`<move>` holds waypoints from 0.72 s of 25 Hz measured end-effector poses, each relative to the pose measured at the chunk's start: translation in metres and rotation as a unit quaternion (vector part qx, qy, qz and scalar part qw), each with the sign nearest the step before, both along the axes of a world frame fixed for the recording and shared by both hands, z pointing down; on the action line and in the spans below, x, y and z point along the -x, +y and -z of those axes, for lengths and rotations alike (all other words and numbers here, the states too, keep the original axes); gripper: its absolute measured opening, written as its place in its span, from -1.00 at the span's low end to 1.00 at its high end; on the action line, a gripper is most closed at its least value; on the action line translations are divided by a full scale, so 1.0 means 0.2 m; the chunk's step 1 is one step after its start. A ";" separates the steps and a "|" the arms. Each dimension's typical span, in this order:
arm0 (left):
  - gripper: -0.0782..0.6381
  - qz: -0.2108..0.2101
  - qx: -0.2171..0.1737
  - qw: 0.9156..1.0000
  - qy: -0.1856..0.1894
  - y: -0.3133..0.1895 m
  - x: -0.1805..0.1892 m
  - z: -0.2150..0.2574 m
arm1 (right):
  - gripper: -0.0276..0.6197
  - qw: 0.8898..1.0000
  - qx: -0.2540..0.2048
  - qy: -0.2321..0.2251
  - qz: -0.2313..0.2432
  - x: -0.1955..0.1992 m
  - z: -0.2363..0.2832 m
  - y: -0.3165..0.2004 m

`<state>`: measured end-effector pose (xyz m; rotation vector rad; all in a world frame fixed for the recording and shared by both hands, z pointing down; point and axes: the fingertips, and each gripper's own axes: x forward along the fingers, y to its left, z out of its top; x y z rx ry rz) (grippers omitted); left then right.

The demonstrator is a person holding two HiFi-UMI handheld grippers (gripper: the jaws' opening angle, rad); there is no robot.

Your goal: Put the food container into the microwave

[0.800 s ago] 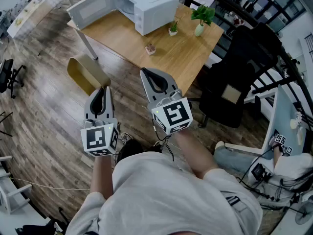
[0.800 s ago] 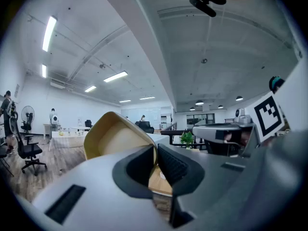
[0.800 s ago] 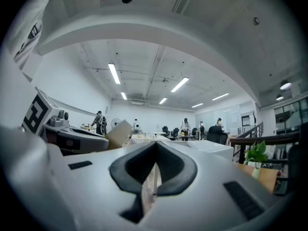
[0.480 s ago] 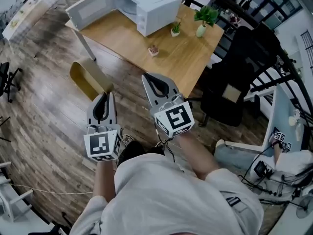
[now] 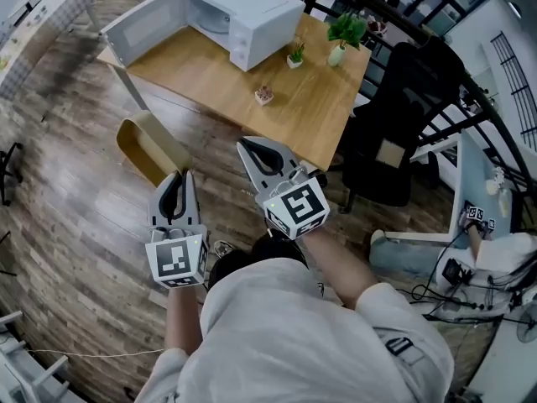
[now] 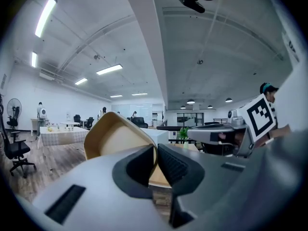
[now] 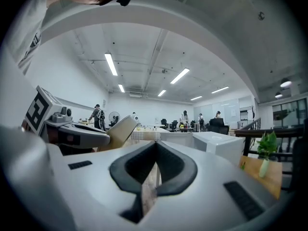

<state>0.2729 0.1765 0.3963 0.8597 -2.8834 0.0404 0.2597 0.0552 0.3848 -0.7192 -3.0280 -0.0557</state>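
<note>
The tan food container (image 5: pixel 148 146) hangs over the wood floor, and my left gripper (image 5: pixel 174 175) is shut on its near rim. In the left gripper view the container (image 6: pixel 115 139) stands up in front of the jaws, which pinch its edge. My right gripper (image 5: pixel 244 143) is shut with nothing in it, just right of the container and near the table's front edge. The white microwave (image 5: pixel 246 9) sits at the far end of the wooden table (image 5: pixel 310 107) with its door (image 5: pixel 140 25) swung open to the left. The right gripper view also shows the microwave (image 7: pixel 216 146) ahead.
A small potted succulent (image 5: pixel 264 96) and two green plants (image 5: pixel 342 34) stand on the table right of the microwave. A black office chair (image 5: pixel 390 133) stands to the table's right. A white desk (image 5: pixel 38 23) lies at far left.
The view has shifted a little toward the table. Both grippers keep their pose, and the container stays in the left gripper.
</note>
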 end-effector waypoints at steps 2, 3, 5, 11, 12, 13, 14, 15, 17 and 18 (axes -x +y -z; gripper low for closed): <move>-0.67 -0.004 -0.003 1.000 0.003 0.01 0.02 -0.02 | -0.90 1.000 -0.013 0.000 0.001 0.03 0.00 0.02; -0.67 -0.006 -0.002 1.000 0.005 0.02 0.04 -0.03 | -0.91 1.000 -0.017 0.002 0.002 0.05 0.00 0.03; -0.67 -0.015 0.008 1.000 0.006 0.03 0.08 -0.04 | -0.91 1.000 -0.016 0.010 0.005 0.10 -0.01 0.04; -0.67 -0.035 0.058 0.998 0.005 0.01 0.31 -0.11 | -0.91 1.000 -0.012 0.018 0.020 0.32 -0.06 0.02; -0.67 -0.035 0.063 0.997 0.007 0.00 0.36 -0.12 | -0.90 1.000 -0.010 0.019 0.023 0.37 -0.07 0.02; -0.67 -0.033 0.066 0.997 0.010 0.00 0.41 -0.13 | -0.91 0.999 -0.007 0.021 0.026 0.43 -0.08 0.02; -0.67 -0.031 0.068 0.997 0.013 0.00 0.46 -0.14 | -0.90 0.999 -0.006 0.021 0.030 0.48 -0.09 0.02; -0.67 -0.028 0.069 0.997 0.016 -0.01 0.51 -0.15 | -0.90 0.999 -0.004 0.022 0.033 0.54 -0.10 0.02; -0.67 -0.022 0.070 0.997 0.021 -0.03 0.62 -0.16 | -0.90 0.999 -0.002 0.021 0.040 0.66 -0.10 0.00; -0.67 -0.020 0.070 0.997 0.023 -0.04 0.68 -0.16 | -0.90 0.999 0.000 0.021 0.043 0.72 -0.10 -0.01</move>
